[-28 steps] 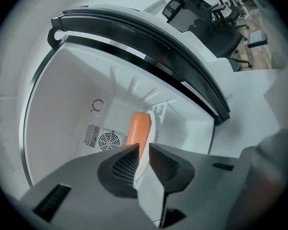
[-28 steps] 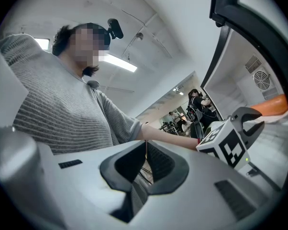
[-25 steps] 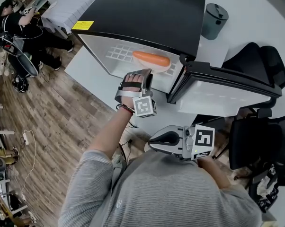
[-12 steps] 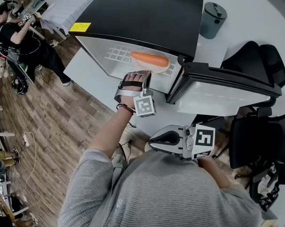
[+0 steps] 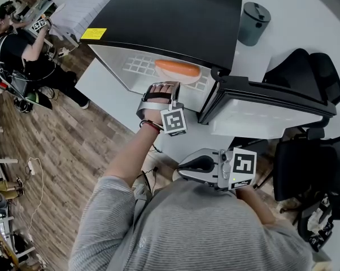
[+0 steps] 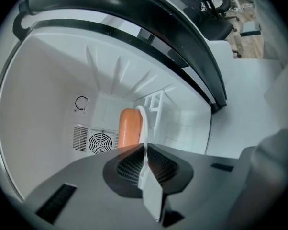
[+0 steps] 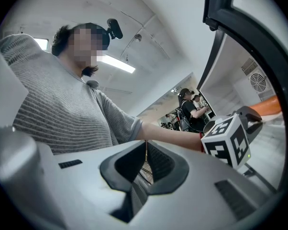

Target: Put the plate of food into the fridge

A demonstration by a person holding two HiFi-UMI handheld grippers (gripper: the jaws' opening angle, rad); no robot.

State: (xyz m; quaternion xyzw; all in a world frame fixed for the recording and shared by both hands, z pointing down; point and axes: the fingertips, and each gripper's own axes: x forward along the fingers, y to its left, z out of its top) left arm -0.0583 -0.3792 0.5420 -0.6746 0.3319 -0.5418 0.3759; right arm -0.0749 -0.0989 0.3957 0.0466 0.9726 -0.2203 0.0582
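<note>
Our left gripper [image 6: 145, 150] reaches into the open fridge [image 5: 175, 16]. Its jaws are closing, and the thin white rim of the plate [image 6: 143, 118] is pinched between the pads. The plate is already inside the compartment, over the white wire shelf [image 5: 137, 65], with the long orange food [image 6: 129, 127] lying loose on it. We cannot tell whether the plate's base rests fully on the shelf. Our right gripper [image 7: 145, 161] waits near our chest, jaws together and holding nothing. The door [image 5: 271, 103] stands open to the right.

The hold is the weak point, since only the rim's edge is clamped and the plate's weight hangs beyond the pads. If we tilt the wrist, the plate may pivot and the food may roll off. If we pull back while the jaws are clamped, the plate comes out with us. The rim may also knock the side wall.
</note>
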